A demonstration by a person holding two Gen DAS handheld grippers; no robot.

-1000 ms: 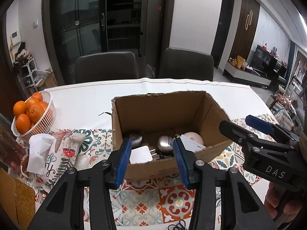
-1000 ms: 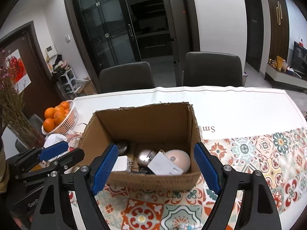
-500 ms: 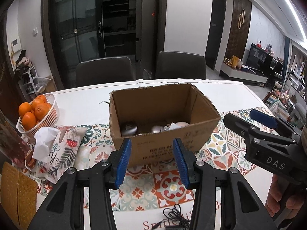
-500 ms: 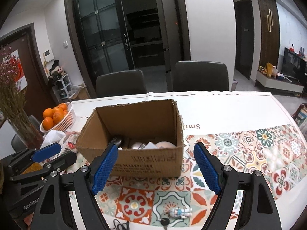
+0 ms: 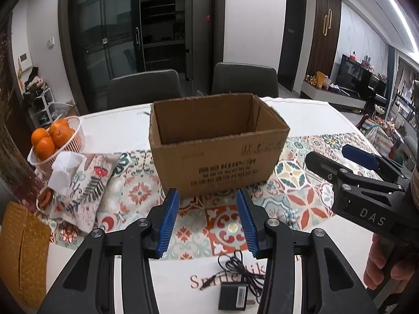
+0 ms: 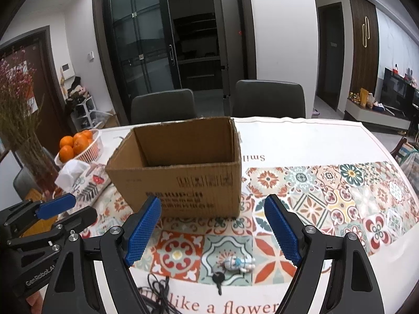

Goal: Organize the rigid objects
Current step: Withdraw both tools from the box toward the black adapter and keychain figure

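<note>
An open brown cardboard box (image 5: 217, 146) stands on the patterned tablecloth; it also shows in the right wrist view (image 6: 183, 167). Its contents are hidden behind the near wall. My left gripper (image 5: 208, 221) is open and empty, in front of the box. My right gripper (image 6: 212, 230) is open and empty, also in front of the box. A black power adapter with cord (image 5: 233, 297) lies on the table below the left gripper. A small white-and-blue figurine keychain with a key (image 6: 238, 263) lies between the right gripper's fingers on the cloth.
A white basket of oranges (image 5: 56, 138) stands at the left, with a tissue pouch (image 5: 78, 180) beside it. A vase of dried flowers (image 6: 23, 136) is at the far left. Two dark chairs (image 6: 269, 99) stand behind the table.
Both grippers have pulled back and lowered from over the box. The box's contents dropped out of sight, and the adapter and keychain came into view near the front edge.
</note>
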